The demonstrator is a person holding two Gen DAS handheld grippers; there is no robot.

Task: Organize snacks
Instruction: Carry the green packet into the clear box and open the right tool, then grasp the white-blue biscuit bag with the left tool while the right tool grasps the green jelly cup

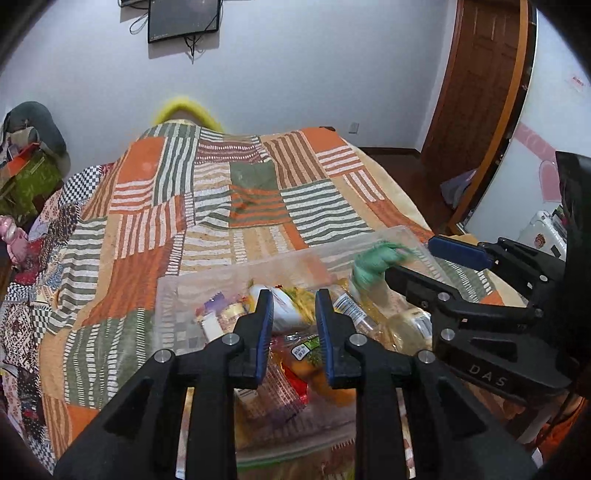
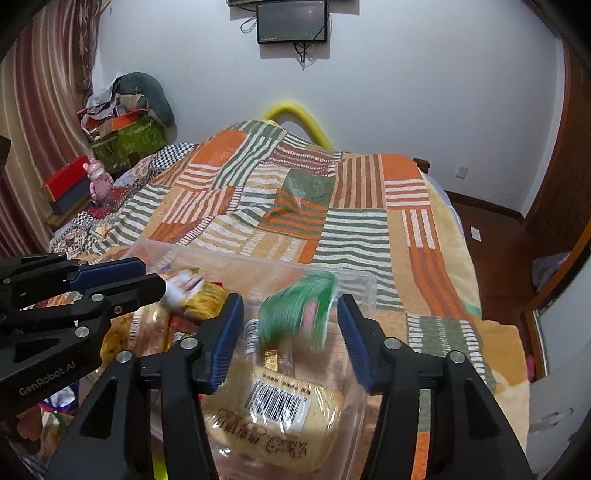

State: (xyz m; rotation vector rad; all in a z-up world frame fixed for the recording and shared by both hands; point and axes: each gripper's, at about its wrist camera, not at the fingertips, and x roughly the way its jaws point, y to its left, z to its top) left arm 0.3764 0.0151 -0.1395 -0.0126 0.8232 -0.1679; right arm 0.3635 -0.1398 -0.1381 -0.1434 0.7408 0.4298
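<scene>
Two grippers hang over the clear bin (image 2: 365,284): your right gripper (image 2: 290,334) is wide open with the blurry green snack pack (image 2: 297,314) loose between its fingers, while your left gripper (image 1: 294,332), half open and empty, is farther away.

One clear rectangular plastic bin (image 2: 354,284) sits on one bed with a striped patchwork quilt (image 2: 332,206). One blurred green snack packet (image 2: 295,314) shows at mid-frame, one barcoded yellow bread pack (image 2: 273,413) lower centre. The other wrappers overlap too much to count. Two black grippers with blue pads (image 1: 293,314) (image 2: 290,321). One wall-mounted dark screen (image 2: 291,22) sits at top centre.
</scene>
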